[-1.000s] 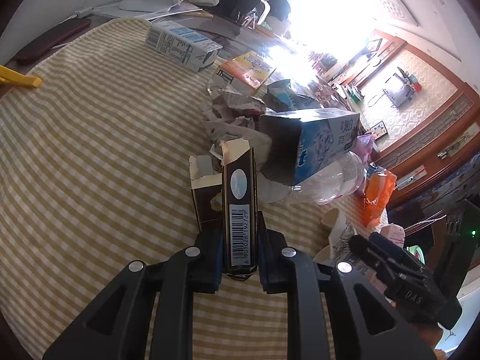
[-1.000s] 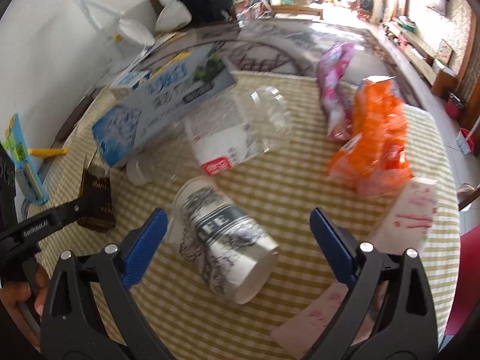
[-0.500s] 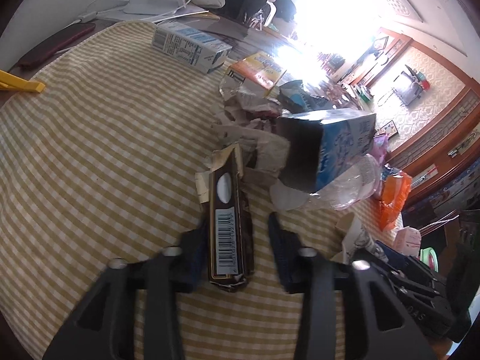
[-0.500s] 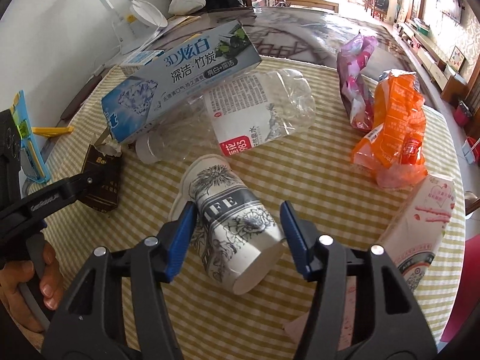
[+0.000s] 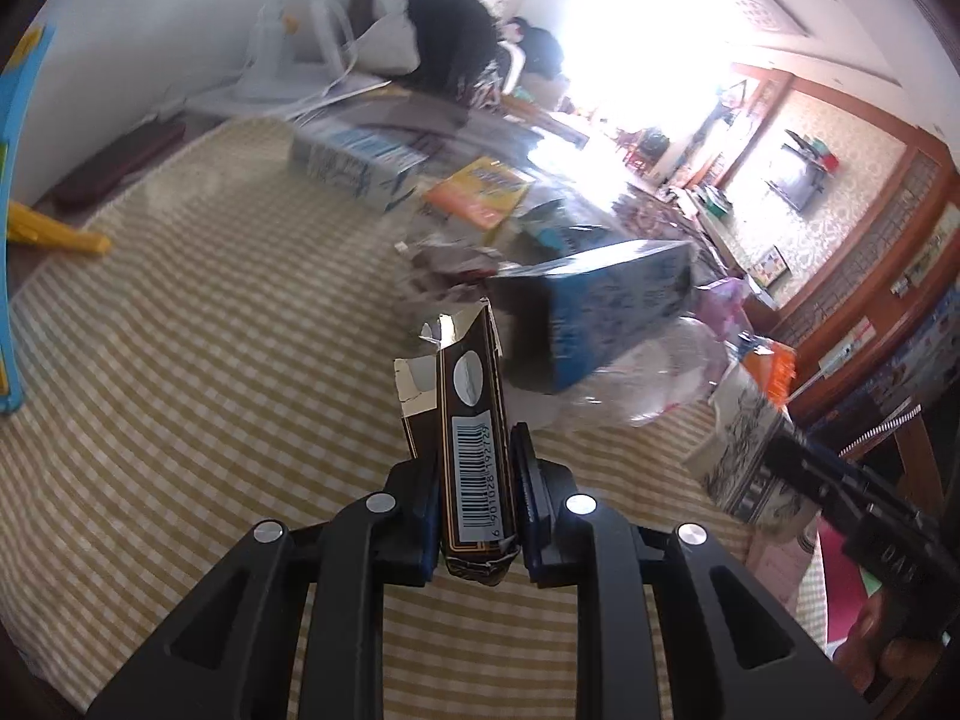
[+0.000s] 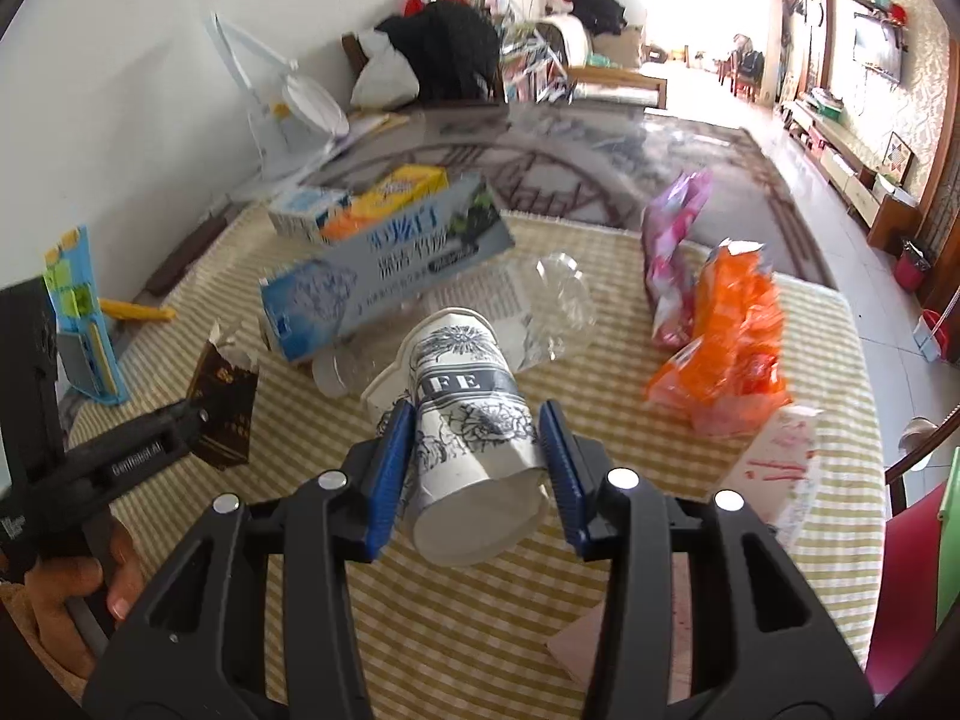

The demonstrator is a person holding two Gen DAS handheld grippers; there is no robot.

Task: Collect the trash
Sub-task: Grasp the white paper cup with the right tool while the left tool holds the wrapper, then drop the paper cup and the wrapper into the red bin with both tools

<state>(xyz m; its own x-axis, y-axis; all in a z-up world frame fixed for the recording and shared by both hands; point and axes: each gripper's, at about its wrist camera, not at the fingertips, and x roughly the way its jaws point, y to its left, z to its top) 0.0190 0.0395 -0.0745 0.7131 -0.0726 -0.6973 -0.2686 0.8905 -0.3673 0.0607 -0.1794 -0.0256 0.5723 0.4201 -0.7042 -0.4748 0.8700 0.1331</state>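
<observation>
1. Left gripper (image 5: 474, 501): jaws clamped on the flat faces of a brown carton (image 5: 474, 420), near its lower end. The carton's long axis runs straight out along the fingers, torn top pointing away from the camera. In the right wrist view the same carton (image 6: 223, 405) hangs clear of the checked worktop (image 6: 450, 630), which I judge to mean it is lifted, not resting.
2. Right gripper (image 6: 477, 477): jaws have just been closing and the blue pads now sit against both sides of a printed paper cup (image 6: 465, 420). The cup lies along the fingers, its narrow closed base toward the camera and wide mouth pointing away. Its wall looks slightly squeezed, so I read this as a grip.
3. Key relation: each held piece is in line with its own jaws, so neither needs re-orienting before carrying. The left gripper is off to the left of the cup and apart from it.
4. Uncollected items on the worktop, beyond the cup: a long blue box (image 6: 384, 273), a crushed clear bottle (image 6: 540, 312) partly under it, an orange wrapper (image 6: 729, 348) and a pink wrapper (image 6: 675, 258) to the right.
5. No bin shows in either view, so the drop-off direction cannot be told.
6. Judgement: the cup's thin wall may buckle under a harder squeeze.
</observation>
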